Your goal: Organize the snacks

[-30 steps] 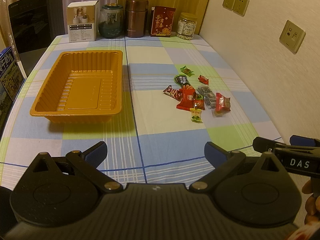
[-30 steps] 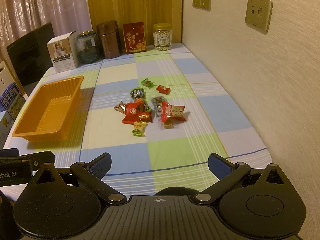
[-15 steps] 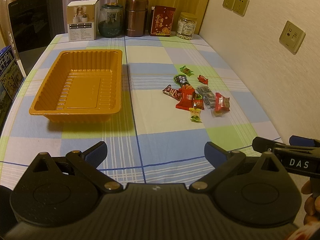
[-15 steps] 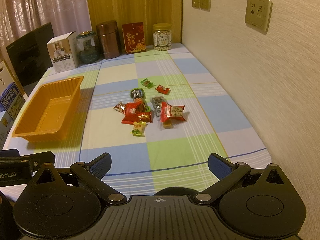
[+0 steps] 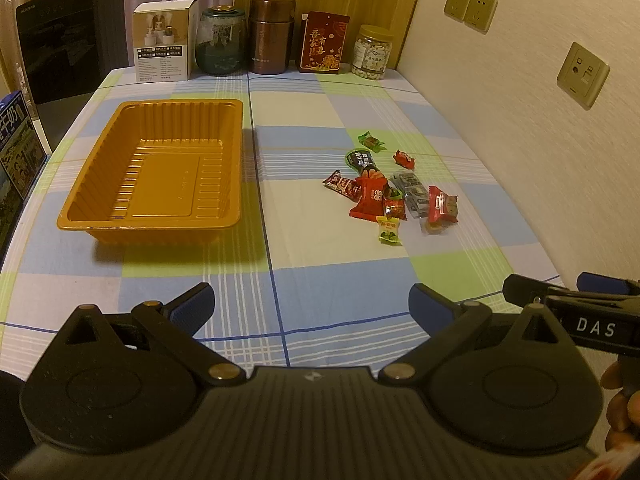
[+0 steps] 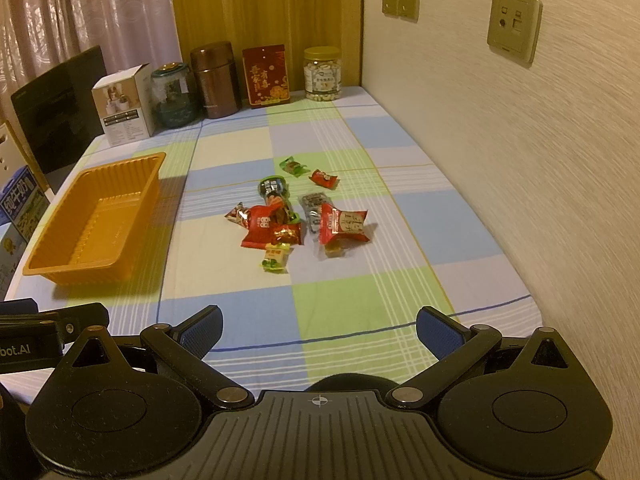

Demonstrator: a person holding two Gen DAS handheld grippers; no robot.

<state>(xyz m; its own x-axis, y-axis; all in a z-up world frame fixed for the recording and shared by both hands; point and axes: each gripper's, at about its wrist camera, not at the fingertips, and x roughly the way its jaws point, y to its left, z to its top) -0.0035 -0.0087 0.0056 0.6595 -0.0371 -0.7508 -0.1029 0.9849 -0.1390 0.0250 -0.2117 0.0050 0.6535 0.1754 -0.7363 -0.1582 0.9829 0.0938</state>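
the snack pile (image 5: 390, 196) lies on the checked tablecloth (image 5: 340, 288) right of the orange tray (image 5: 156, 172), apart from it, with nothing between. behind the tray stand a white box (image 5: 164, 46), glass jar (image 5: 219, 42), brown canister (image 5: 271, 35), red packet (image 5: 323, 42) and nut jar (image 5: 371, 53). the left gripper (image 5: 310, 304) and right gripper (image 6: 318, 330) hang released, holding nothing. only the left wrist view shows the tray's whole floor; only the right wrist view shows the curtain (image 6: 100, 12).
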